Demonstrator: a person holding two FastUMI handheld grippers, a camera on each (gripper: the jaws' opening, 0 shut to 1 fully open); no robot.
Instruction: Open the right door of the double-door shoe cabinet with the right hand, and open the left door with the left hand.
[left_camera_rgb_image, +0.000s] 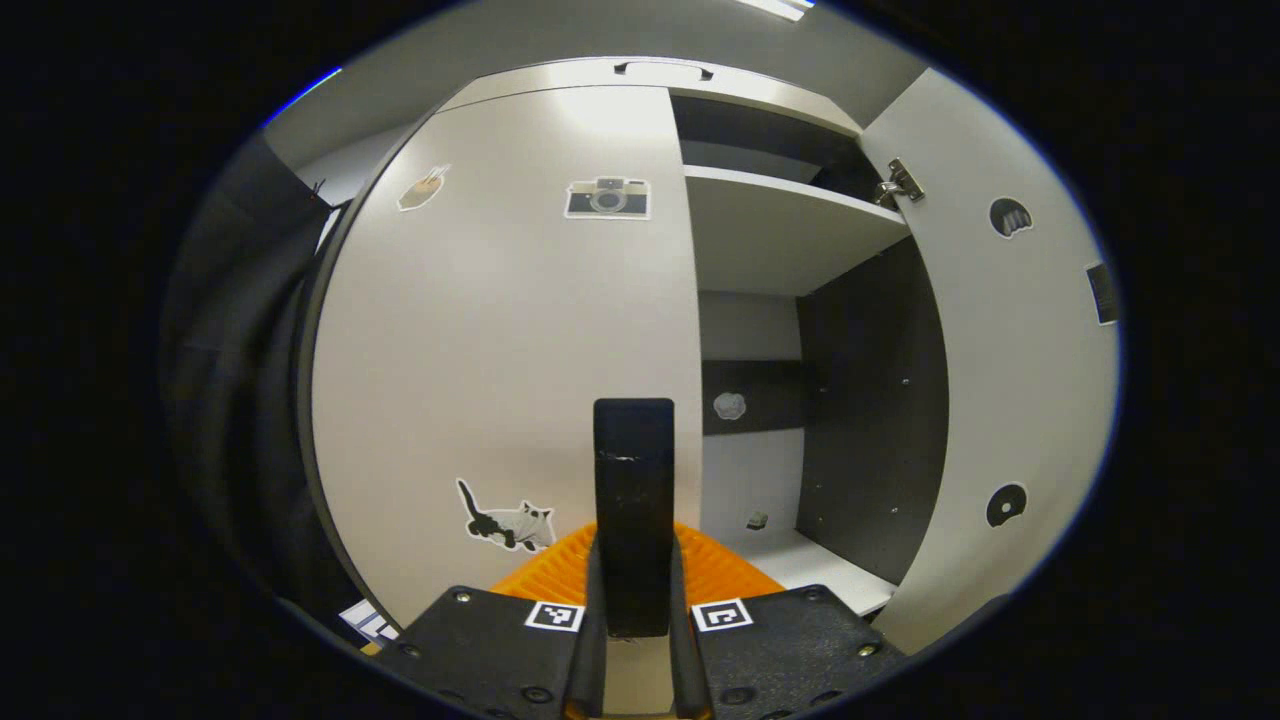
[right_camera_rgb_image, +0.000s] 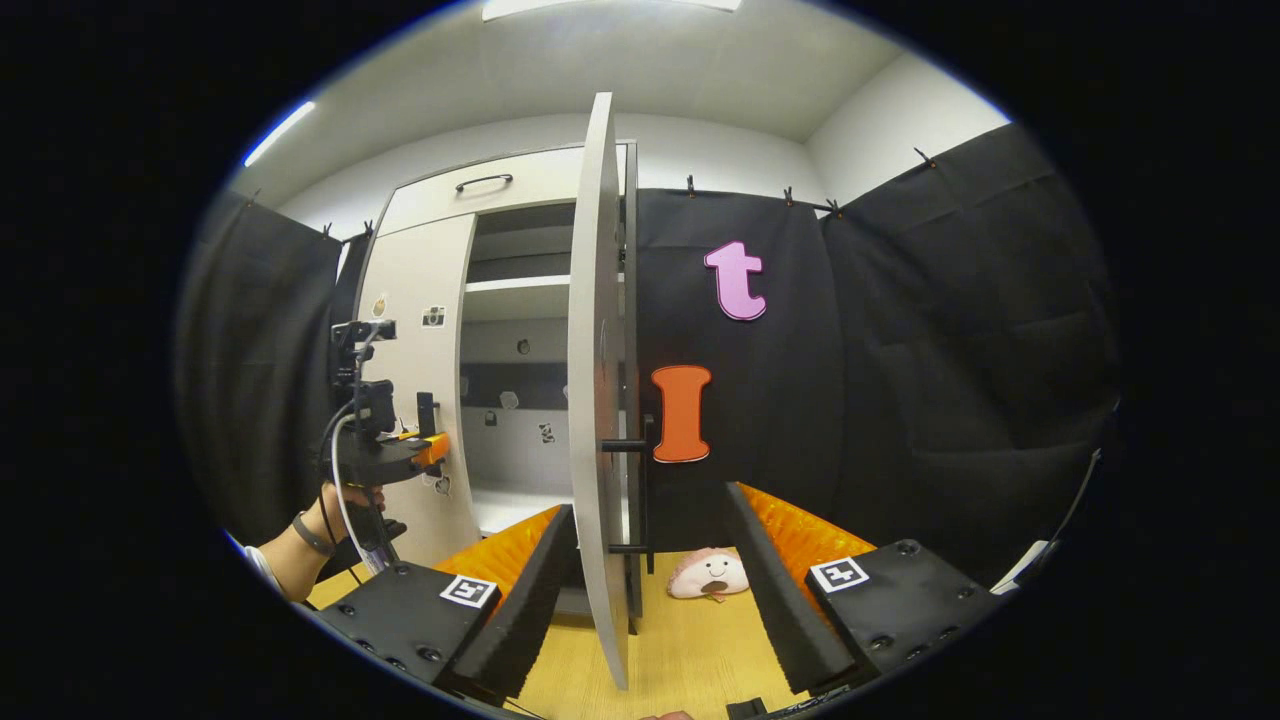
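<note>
The grey shoe cabinet's left door is closed, with stickers on its face. Its black vertical handle stands between the orange fingers of my left gripper, which is shut on it. In the right gripper view that left gripper sits at the left door, held by a hand. The right door is swung wide open. My right gripper is open, and the right door stands edge-on between its spread fingers without touching them. That door's black handle is just beyond them.
Inside the cabinet are white shelves and a dark back panel. A drawer front with a black pull tops the cabinet. A pink plush toy lies on the wooden floor by the black cloth wall.
</note>
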